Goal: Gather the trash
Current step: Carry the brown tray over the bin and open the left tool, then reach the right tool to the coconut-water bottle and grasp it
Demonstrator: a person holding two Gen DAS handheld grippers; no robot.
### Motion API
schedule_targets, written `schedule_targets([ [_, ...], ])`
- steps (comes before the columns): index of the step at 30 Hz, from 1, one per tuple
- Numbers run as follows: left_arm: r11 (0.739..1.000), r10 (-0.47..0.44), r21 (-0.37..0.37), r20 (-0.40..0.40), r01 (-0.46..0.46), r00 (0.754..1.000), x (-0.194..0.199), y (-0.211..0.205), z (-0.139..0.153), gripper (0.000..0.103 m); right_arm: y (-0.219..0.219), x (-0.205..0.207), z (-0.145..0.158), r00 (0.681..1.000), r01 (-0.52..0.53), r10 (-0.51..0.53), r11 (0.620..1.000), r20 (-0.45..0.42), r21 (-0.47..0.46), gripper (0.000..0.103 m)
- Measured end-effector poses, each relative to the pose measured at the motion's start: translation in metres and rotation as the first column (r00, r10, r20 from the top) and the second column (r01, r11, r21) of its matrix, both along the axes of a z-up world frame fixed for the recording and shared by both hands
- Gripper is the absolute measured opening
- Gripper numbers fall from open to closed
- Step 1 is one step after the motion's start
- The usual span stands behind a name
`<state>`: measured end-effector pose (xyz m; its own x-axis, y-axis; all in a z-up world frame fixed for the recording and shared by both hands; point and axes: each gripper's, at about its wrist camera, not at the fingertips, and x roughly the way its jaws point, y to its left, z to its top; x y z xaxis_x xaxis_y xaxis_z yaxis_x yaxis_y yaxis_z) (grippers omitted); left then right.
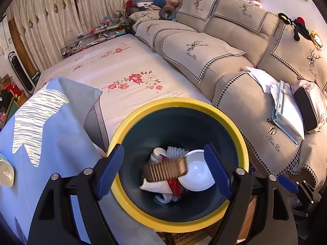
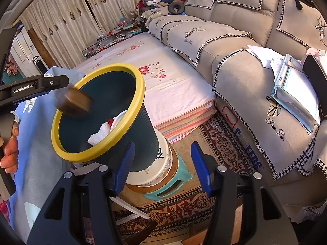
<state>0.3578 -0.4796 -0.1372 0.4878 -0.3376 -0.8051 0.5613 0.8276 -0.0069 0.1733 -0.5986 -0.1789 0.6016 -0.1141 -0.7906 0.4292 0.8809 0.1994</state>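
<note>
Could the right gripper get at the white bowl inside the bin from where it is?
Probably yes. The right gripper is open and empty beside the bin, whose mouth has no lid. The white bowl lies near the top, partly under a falling gold box.

Two fisheye views along my fingers, both turned on the same bin.

My left camera looks steeply down from close above the bin [image 1: 177,161], straight into its mouth, with my left gripper [image 1: 164,172] framing the yellow rim from the near side. My right camera sits lower and off to the side, near the bin's [image 2: 98,114] outer wall, facing across it with my right gripper [image 2: 162,168] in the foreground, and it catches my left gripper's arm [image 2: 32,86] at the frame's left edge. Both views share the bin, the floral sheet [image 1: 130,65] behind it and the sofa [image 1: 224,47] on the right.
</note>
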Motion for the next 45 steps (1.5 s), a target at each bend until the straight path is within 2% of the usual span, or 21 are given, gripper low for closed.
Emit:
schedule_targets([
  [5,0.999,0.004,-0.048,0.018,-0.004,1.000,-0.009,0.021,0.019,0.085,0.001,0.000,0.002,1.000,-0.001,0.001,1.000,0.003,-0.002,0.056],
  [8,0.996,0.018,-0.089,0.051,-0.014,0.999,-0.022,0.047,0.037,0.090,0.005,0.002,0.002,1.000,-0.012,0.012,1.000,-0.001,-0.001,0.056],
  [16,0.983,0.132,-0.148,0.143,-0.110,0.981,-0.055,0.163,0.078,0.094,0.033,0.017,0.008,0.997,-0.079,0.079,0.997,-0.005,-0.014,0.058],
  [23,0.948,0.311,-0.141,0.209,-0.286,0.927,-0.067,0.281,0.081,0.096,0.073,0.041,0.025,0.984,-0.178,0.178,0.983,0.006,-0.051,0.059],
  [29,0.887,0.459,-0.151,0.190,-0.436,0.868,-0.061,0.388,0.064,0.097,0.123,0.074,0.044,0.954,-0.299,0.301,0.951,0.014,-0.077,0.060],
  [32,0.862,0.506,-0.161,0.202,-0.481,0.839,-0.059,0.433,0.056,0.097,0.160,0.094,0.056,0.920,-0.389,0.392,0.916,0.014,-0.097,0.062],
  [35,0.849,0.527,-0.153,0.210,-0.505,0.823,-0.055,0.463,0.047,0.097,0.192,0.111,0.066,0.883,-0.464,0.470,0.878,0.024,-0.114,0.067],
  [41,0.801,0.598,-0.171,0.208,-0.573,0.774,-0.053,0.507,0.031,0.097,0.264,0.151,0.074,0.784,-0.615,0.621,0.779,0.015,-0.125,0.069],
  [45,0.788,0.614,-0.206,0.184,-0.580,0.768,-0.054,0.520,0.031,0.097,0.311,0.179,0.073,0.715,-0.691,0.698,0.712,0.023,-0.123,0.076],
])
